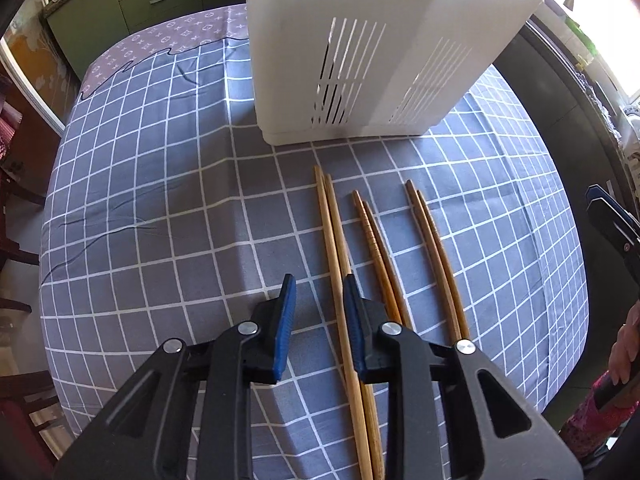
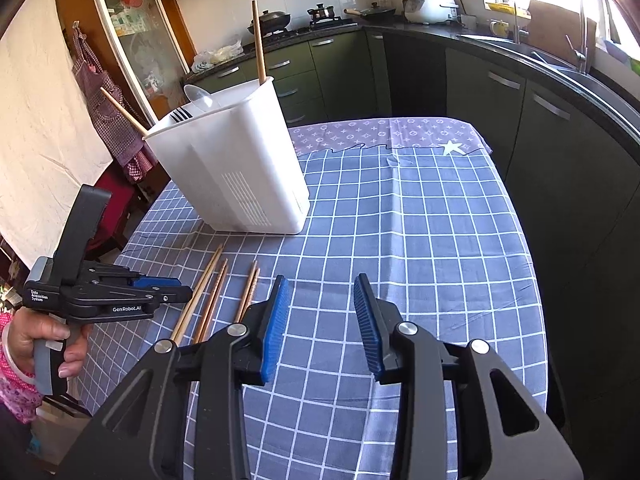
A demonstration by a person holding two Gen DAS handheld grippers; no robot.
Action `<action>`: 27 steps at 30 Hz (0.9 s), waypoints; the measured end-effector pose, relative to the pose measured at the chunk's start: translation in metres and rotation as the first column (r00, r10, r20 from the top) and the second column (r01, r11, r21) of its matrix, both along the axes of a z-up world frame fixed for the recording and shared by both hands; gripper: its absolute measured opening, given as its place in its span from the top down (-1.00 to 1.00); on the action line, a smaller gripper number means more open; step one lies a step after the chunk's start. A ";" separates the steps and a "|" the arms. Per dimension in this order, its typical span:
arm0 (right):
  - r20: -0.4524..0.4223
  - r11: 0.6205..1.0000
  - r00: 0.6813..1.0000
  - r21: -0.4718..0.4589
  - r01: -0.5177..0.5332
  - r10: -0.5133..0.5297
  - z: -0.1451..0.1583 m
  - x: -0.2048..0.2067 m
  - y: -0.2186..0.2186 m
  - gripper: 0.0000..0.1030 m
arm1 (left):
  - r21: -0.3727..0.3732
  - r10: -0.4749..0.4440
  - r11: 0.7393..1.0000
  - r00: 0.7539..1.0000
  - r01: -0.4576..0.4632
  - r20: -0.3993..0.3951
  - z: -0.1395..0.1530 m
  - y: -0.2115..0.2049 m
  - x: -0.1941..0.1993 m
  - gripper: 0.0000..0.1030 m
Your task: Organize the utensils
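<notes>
A white slotted utensil holder point(image 1: 360, 60) stands on the checked tablecloth; in the right wrist view it point(image 2: 236, 176) holds two chopsticks point(image 2: 259, 40), a spoon and a fork. Three pairs of wooden chopsticks lie side by side in front of it: a long pale pair point(image 1: 334, 240), a ridged brown pair point(image 1: 376, 252) and a third pair point(image 1: 436, 256). My left gripper point(image 1: 319, 292) is open, low over the cloth, its jaws either side of the pale pair. My right gripper point(image 2: 320, 292) is open and empty over bare cloth, right of the chopsticks point(image 2: 208, 296).
The table point(image 2: 440, 240) is covered by a blue-and-white checked cloth. Dark green kitchen cabinets point(image 2: 540, 128) and a counter with a sink run close along the right. Chairs stand off the left edge point(image 1: 16, 248). My left gripper also shows in the right wrist view point(image 2: 176, 286).
</notes>
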State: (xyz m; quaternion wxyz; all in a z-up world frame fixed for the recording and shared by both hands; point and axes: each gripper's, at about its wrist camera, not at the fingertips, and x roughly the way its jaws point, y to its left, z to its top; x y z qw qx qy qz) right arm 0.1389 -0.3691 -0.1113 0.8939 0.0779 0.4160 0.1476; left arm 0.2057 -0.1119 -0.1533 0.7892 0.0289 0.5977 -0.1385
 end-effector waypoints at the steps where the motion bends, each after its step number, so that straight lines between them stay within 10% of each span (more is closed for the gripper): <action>1: -0.003 1.000 1.000 0.000 0.000 0.000 0.002 0.001 0.001 0.33 | 0.005 -0.002 1.000 1.000 0.002 -0.003 -0.001 -0.001 0.000 0.56; 18: -0.036 1.000 0.999 0.016 -0.007 0.007 -0.007 0.003 0.002 0.29 | 0.018 -0.010 1.000 1.000 0.010 -0.013 -0.007 -0.020 0.003 0.87; 27: -0.128 0.996 0.988 0.041 -0.079 0.084 -0.023 0.018 0.021 0.22 | -0.070 0.044 0.997 0.972 -0.029 0.231 0.059 0.019 -0.024 0.88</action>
